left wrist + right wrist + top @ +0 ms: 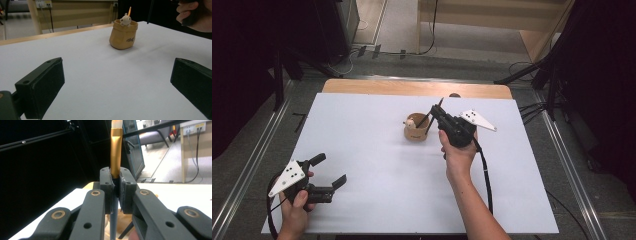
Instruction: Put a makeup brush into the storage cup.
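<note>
A tan sack-shaped pot (pixel 415 133) stands mid-table with a small white bunny figure (pixel 410 122) at its rim. My right gripper (pixel 435 111) hovers just right of the pot, shut on a paintbrush (pixel 439 104). In the right gripper view the pads (pixel 108 185) clamp the brush (pixel 116 150) just under its gold ferrule. Pale bristles point up and the thin handle runs down toward the pot (pixel 123 220). My left gripper (pixel 331 170) rests at the near left, open, nothing between its jaws. In the left gripper view the pot (pixel 123 36) and bunny (pixel 125 19) stand beyond my left gripper (pixel 117 68).
A white sheet (pixel 377 165) covers the table, with a strip of bare wood (pixel 412 88) along the far edge. Metal rails (pixel 252 165) run along both sides. Cables and wooden furniture lie on the floor beyond. An orange tip (pixel 129 10) rises behind the bunny.
</note>
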{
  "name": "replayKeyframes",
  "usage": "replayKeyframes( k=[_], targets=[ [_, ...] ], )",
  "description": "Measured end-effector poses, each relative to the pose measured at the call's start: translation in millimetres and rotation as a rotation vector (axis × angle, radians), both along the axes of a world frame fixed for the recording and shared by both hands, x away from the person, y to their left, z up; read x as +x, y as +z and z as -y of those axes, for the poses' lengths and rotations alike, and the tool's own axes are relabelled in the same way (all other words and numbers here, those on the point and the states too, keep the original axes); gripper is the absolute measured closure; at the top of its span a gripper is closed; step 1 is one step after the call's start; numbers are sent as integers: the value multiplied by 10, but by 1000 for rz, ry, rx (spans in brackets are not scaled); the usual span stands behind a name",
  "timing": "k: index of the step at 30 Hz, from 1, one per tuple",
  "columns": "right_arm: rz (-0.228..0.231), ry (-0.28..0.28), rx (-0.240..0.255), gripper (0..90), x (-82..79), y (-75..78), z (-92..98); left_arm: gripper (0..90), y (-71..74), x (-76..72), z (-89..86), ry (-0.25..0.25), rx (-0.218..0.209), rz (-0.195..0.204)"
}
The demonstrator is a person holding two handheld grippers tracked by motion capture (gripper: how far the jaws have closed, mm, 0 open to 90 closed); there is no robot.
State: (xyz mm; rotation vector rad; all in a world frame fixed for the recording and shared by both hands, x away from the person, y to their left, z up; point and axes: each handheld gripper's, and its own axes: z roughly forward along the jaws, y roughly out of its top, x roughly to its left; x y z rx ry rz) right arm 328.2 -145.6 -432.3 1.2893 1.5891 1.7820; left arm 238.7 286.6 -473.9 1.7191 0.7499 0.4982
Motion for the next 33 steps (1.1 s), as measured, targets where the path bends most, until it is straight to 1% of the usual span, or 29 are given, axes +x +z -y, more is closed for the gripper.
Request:
replayKeyframes(
  k=[1, 3, 6, 10, 14, 18, 22, 27, 32, 33],
  targets=[
    [5, -2, -1, 842, 10, 3, 0, 0, -1, 2, 2, -1, 1, 0],
    [3, 0, -15, 843, 32, 11, -12, 0, -4, 5, 4, -2, 3, 0],
    [14, 1, -37, 843, 62, 31, -39, 0, -9, 7, 9, 1, 9, 1],
    [46, -3, -66, 842, 114, 46, -82, 0, -6, 20, 20, 4, -2, 0],
    [60, -15, -87, 842, 170, 21, -108, 0, -15, 22, 43, -2, 6, 0],
    [79, -24, -117, 842, 214, -5, -126, 0, -15, 22, 40, -3, 5, 0],
    [82, -29, -129, 842, 253, -23, -123, 0, -9, 29, 34, 0, 0, 0],
    [83, -22, -158, 842, 303, -49, -130, 0, -13, 35, 41, -5, 4, -3],
    [78, -18, -146, 842, 357, -89, -145, 0, -12, 30, 39, -3, 1, -4],
    [78, -19, -151, 842, 365, -100, -152, 0, -10, 30, 37, -3, 2, -2]
  ],
)
